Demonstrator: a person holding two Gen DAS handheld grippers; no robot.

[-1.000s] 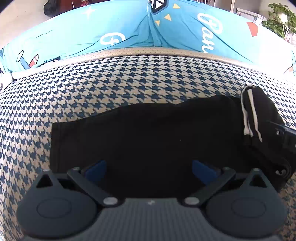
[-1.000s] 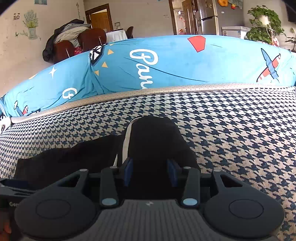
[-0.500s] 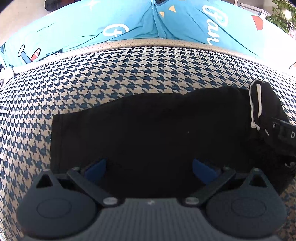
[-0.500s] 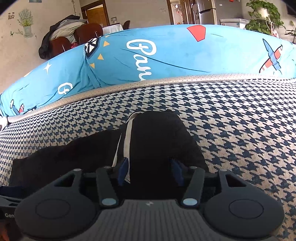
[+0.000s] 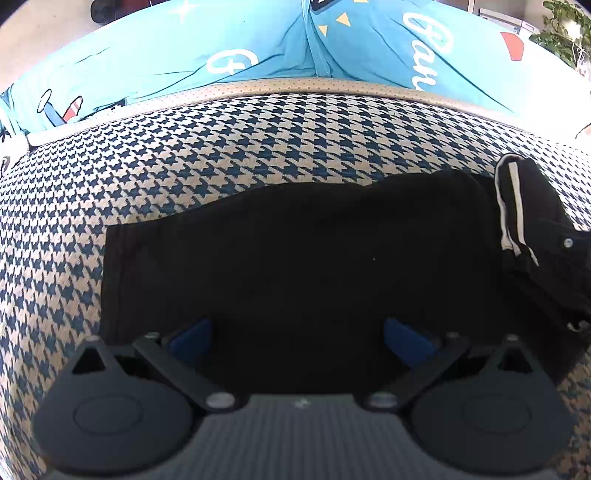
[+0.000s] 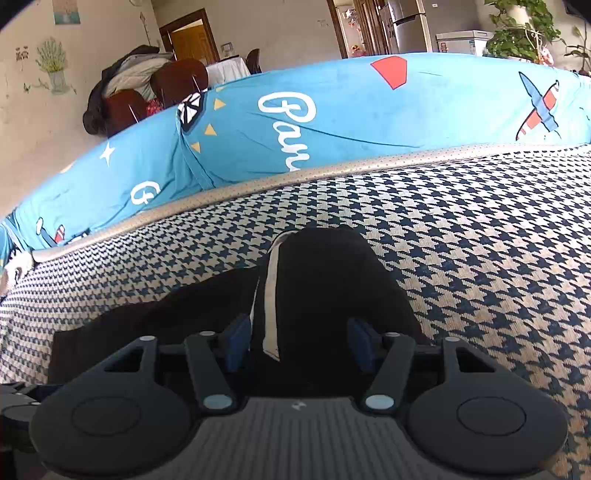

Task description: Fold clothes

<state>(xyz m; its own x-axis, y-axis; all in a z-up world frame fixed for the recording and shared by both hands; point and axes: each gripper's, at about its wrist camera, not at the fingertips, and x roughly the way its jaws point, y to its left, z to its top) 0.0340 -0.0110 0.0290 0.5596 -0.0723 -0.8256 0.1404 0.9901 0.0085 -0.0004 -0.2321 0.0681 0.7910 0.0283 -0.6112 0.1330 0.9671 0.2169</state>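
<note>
A black garment (image 5: pixel 295 258) lies flat on the houndstooth cushion (image 5: pixel 258 147). Its right end is bunched up, with white stripes (image 5: pixel 511 206) showing. My left gripper (image 5: pixel 297 339) is open, its blue pads wide apart just over the garment's near edge. In the right wrist view the bunched end (image 6: pixel 325 288) with a white stripe (image 6: pixel 271 295) sits between the fingers of my right gripper (image 6: pixel 297 341). Its jaws stand apart on either side of the fabric and look open. The right gripper's edge shows at the far right of the left wrist view (image 5: pixel 570 251).
A blue printed cover (image 6: pixel 332 110) drapes the sofa back behind the cushion, past a tan piped seam (image 6: pixel 332 170). Beyond it are chairs with a coat (image 6: pixel 140 85), a fridge (image 6: pixel 406 26) and a plant (image 6: pixel 524 29).
The right gripper's jaws have widened around the bunched end, and it has drawn slightly back. The left gripper has drifted a little, staying open over the garment.
</note>
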